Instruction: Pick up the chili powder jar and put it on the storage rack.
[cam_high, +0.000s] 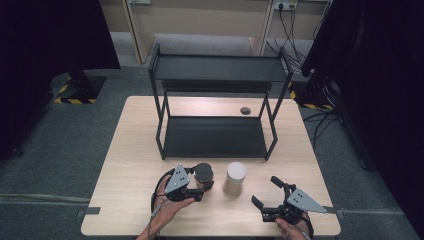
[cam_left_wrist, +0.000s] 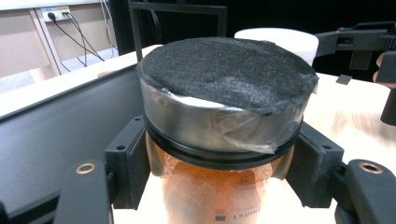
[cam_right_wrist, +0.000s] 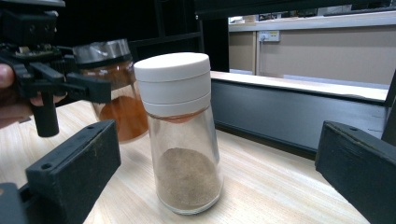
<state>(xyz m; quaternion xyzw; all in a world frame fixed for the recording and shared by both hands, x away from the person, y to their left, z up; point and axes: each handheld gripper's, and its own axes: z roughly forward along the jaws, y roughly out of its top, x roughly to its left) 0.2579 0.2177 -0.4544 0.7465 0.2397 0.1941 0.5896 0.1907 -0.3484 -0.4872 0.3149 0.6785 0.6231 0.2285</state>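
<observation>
**Spice jar with the black lid clamped in the left gripper**

Spice jar with the black lid (cam_high: 203, 174) sits near the front middle of the wooden table (cam_high: 125, 165) in the high view, just in front of the black two-tier rack (cam_high: 217, 137). The left gripper (cam_high: 201, 189) grasps it from the near left side, the person's hand (cam_high: 167, 210) behind it. Just to the right of this jar stands a white-capped jar (cam_high: 234, 178), apart from it. Farther right and nearer, the right gripper (cam_high: 266, 192) hovers over the table with its jaws spread and nothing between them.

In the left gripper view, the two black jaws press on the glass of the spice jar (cam_left_wrist: 219, 140) from either side, just under its metal collar. The lid is dark and grainy on top, and orange powder shows inside the glass. Behind it, the cap of the white-capped jar (cam_left_wrist: 285, 39) peeks out, with the right gripper (cam_left_wrist: 359, 44) at the far right.

In the right gripper view, the jaws stand wide at the left and right edges, released, with the white-capped jar (cam_right_wrist: 182, 135) upright on the table between them but touched by neither. It holds brownish powder at its bottom. To its left and a little farther off, the left gripper (cam_right_wrist: 93, 86) clenches the orange-filled spice jar (cam_right_wrist: 116, 98); whether that jar rests on the table I cannot tell.
</observation>
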